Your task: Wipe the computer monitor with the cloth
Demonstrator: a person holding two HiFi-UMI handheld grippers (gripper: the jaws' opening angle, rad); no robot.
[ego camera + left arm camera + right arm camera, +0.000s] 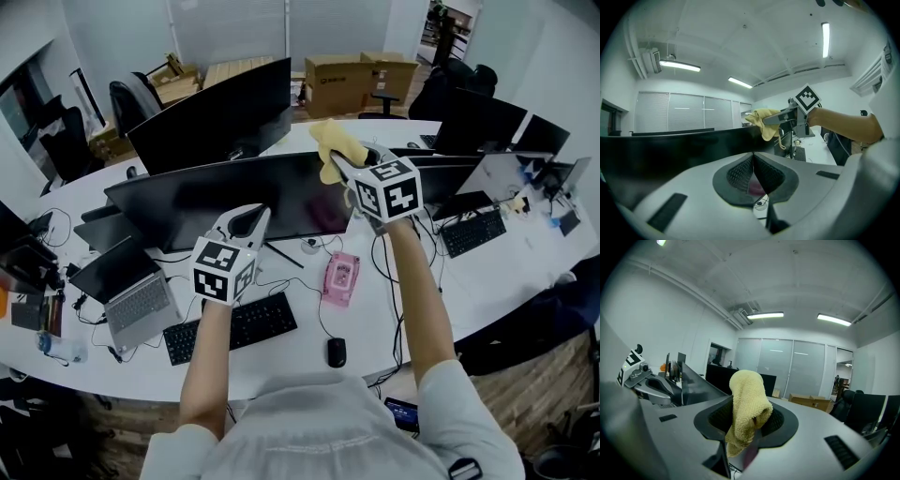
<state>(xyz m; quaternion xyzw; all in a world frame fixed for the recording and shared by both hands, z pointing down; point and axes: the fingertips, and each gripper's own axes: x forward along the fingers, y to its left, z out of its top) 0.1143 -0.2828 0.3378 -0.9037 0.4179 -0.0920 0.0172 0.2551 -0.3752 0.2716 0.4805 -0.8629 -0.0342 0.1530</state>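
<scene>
Head view: a person stands at a curved white table (pixel 525 272) facing a wide dark monitor (pixel 216 197), a gripper in each hand. The right gripper (pixel 342 161) is raised to the monitor's top edge near its right end, and a yellow cloth (pixel 333 145) bunches out of its tip. The left gripper (pixel 247 217) sits lower, in front of the screen's lower part. On the table below lie a black keyboard (pixel 234 326), a mouse (pixel 337 352), a laptop (pixel 131 295) and a pink box (pixel 341 277).

In the right gripper view the fingers (pixel 776 420) are clamped on the cloth (pixel 746 404), which stands up in a rounded fold above them and hangs down between them.

In the left gripper view the fingers (pixel 738 171) meet in a closed line with nothing caught between. Beyond them runs the black monitor (pixel 670 150), and the right gripper (pixel 776 118) holds the cloth (pixel 764 123) just at its upper edge; contact cannot be confirmed.
</scene>
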